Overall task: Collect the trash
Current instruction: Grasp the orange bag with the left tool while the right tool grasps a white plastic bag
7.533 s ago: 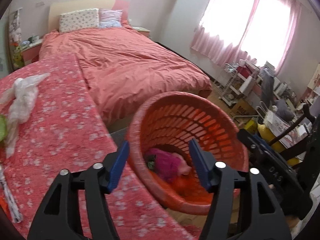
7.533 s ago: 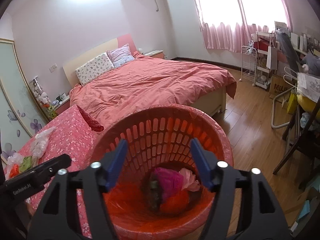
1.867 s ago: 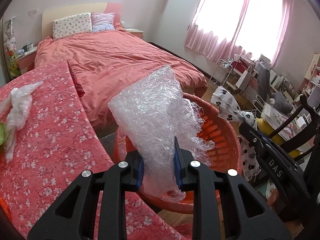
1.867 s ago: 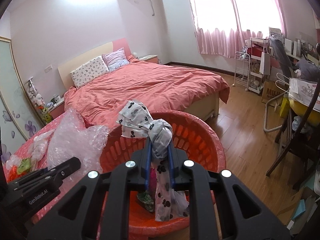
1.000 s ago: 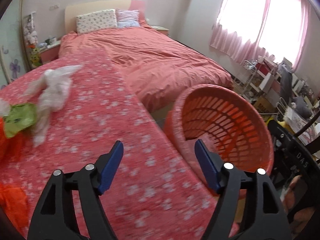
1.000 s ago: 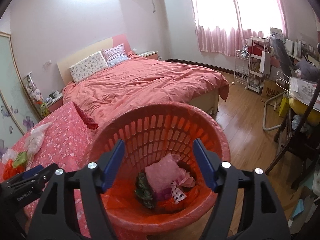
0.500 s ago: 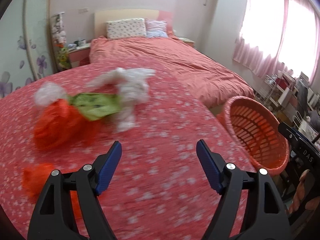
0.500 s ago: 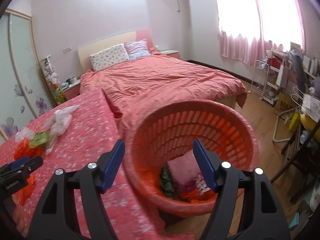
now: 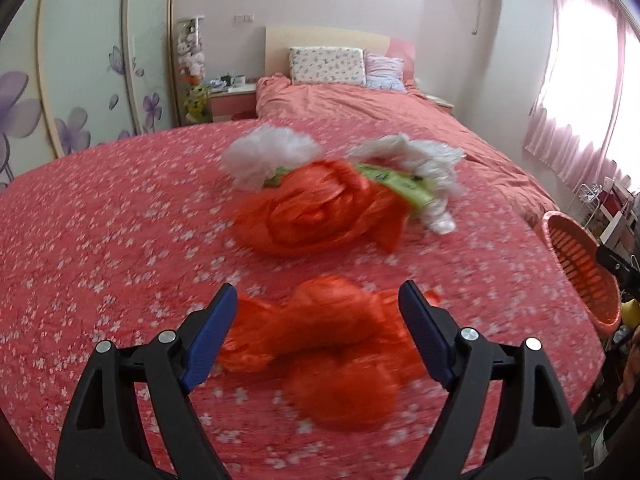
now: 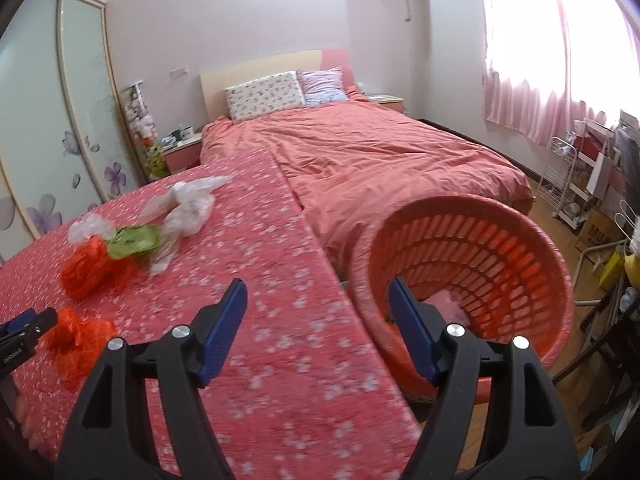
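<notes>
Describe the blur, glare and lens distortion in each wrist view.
Left wrist view: motion blur smears the orange bags and floral cover; fisheye bends the wardrobe edges. Right wrist view: the window blows out white; the near cover is blurred, the basket mostly sharp.

We note crinkly glossy orange plastic bags (image 9: 316, 216), a matt floral cloth cover (image 9: 120, 240), and a slotted plastic basket (image 10: 480, 248).
</notes>
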{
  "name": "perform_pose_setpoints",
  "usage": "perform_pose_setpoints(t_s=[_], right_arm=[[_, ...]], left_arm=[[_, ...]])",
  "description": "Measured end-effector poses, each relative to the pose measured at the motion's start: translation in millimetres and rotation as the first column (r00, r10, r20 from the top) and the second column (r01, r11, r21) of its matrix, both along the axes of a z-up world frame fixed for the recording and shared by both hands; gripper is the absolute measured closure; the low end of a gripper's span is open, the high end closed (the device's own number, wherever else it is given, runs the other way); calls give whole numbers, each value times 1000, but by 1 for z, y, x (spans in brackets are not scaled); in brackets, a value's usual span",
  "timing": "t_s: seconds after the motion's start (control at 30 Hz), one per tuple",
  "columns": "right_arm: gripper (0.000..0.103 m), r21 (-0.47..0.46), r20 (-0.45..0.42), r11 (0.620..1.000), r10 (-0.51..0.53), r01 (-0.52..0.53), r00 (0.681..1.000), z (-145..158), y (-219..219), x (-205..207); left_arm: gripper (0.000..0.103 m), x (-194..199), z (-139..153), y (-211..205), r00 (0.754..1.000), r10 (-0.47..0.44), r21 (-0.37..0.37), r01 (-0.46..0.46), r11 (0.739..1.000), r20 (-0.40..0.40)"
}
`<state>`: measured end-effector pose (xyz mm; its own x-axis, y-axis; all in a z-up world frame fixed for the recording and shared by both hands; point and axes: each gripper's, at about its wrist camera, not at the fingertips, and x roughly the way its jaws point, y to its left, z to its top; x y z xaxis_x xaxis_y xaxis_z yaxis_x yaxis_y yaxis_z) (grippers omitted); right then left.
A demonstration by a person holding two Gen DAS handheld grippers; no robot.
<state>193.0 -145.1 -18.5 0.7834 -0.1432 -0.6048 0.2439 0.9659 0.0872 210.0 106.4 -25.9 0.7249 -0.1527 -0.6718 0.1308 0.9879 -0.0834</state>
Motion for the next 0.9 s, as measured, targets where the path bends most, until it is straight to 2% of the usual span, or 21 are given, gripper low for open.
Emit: perform_pose_setpoints(t_s=[0.2, 0.3, 0.37, 0.4, 0.43, 0.53, 0.67, 0.9], right_arm=[[31, -20, -9, 999, 36, -36, 999, 0, 21, 6], [31, -19, -11, 999, 43, -43, 999, 1, 26, 10], [31, -15, -16, 999, 50, -50, 999, 0, 29, 13], [31, -14, -18, 998, 53, -53, 998, -1, 31, 15], [31, -12, -20, 998, 57, -57, 998, -2, 34, 17], [31, -9, -24, 997, 75, -75, 997, -4, 43, 22], [31, -17, -26, 994, 104, -105, 994, -4, 57, 28], [31, -26, -37, 988, 150, -151, 988, -7, 79, 48]], left_arm=[[21, 11, -24, 0, 996, -4, -7, 3, 1000, -89], [23, 14, -29, 3, 992, -11, -45, 5, 999, -126], [29, 17, -29, 3, 991, -18, -54, 11, 998, -133], [36, 16, -29, 3, 991, -17, -55, 9, 998, -133], [47, 17, -28, 2, 991, -23, -60, 15, 998, -131], [56, 20, -27, 3, 992, -29, -52, 23, 998, -122], [58, 17, -23, 15, 995, -13, -57, 7, 998, -103], [58, 5, -11, 74, 993, 96, -57, -99, 993, -62]])
